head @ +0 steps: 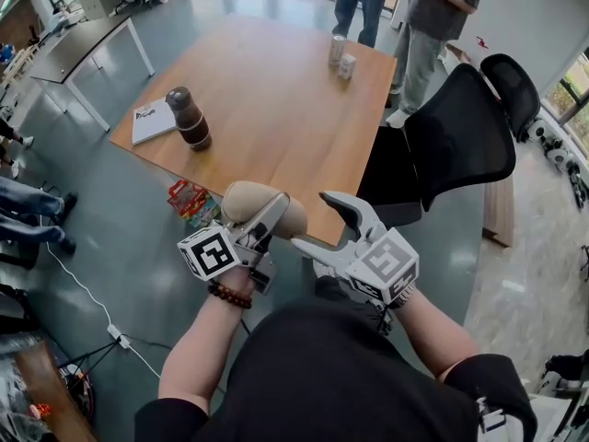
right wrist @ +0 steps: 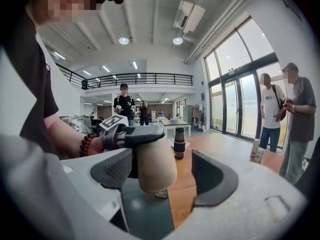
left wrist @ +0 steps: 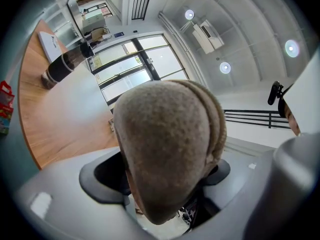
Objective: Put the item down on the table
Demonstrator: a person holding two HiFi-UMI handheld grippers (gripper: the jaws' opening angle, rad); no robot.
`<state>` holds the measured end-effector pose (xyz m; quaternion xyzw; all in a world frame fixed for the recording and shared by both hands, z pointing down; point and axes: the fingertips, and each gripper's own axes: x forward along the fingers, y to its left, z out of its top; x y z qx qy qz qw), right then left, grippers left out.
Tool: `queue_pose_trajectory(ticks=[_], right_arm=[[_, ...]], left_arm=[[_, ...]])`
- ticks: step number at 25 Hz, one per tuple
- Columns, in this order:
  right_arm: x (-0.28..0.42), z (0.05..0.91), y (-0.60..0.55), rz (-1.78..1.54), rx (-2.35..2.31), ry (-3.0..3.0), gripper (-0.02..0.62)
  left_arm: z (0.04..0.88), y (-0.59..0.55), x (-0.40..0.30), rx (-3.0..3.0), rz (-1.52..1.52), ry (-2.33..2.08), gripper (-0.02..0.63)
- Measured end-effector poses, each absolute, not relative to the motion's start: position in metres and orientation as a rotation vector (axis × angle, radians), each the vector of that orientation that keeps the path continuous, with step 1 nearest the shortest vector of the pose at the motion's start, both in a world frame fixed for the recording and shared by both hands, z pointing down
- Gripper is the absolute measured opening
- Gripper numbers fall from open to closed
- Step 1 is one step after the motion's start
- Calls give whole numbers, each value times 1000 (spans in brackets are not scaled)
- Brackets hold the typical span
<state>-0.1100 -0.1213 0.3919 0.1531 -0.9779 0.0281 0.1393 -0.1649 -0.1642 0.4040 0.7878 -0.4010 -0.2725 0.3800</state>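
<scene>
At lower centre the left gripper [head: 265, 221] clamps the tan item [head: 241, 201] short of the table [head: 276, 109], apparently ready to place it; the right gripper [head: 319, 224] gapes wide, gripping nothing.

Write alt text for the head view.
A person's left gripper clamps a tan, rounded felt-like lump in front of a wooden table, while the right gripper gapes open beside it. A dark brown bottle stands on the table; a black mesh chair sits at right.
</scene>
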Motion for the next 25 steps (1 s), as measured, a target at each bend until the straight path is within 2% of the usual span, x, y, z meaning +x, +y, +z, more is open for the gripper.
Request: queue_pose_trajectory(ticks=[8, 25], right_arm=[[-106, 402, -164, 79, 369, -2795, 385], [-86, 427, -250, 177, 159, -2755, 380]], left_arm=[[407, -204, -140, 1957, -697, -966, 416], [409, -289, -83, 1951, -683, -925, 416]])
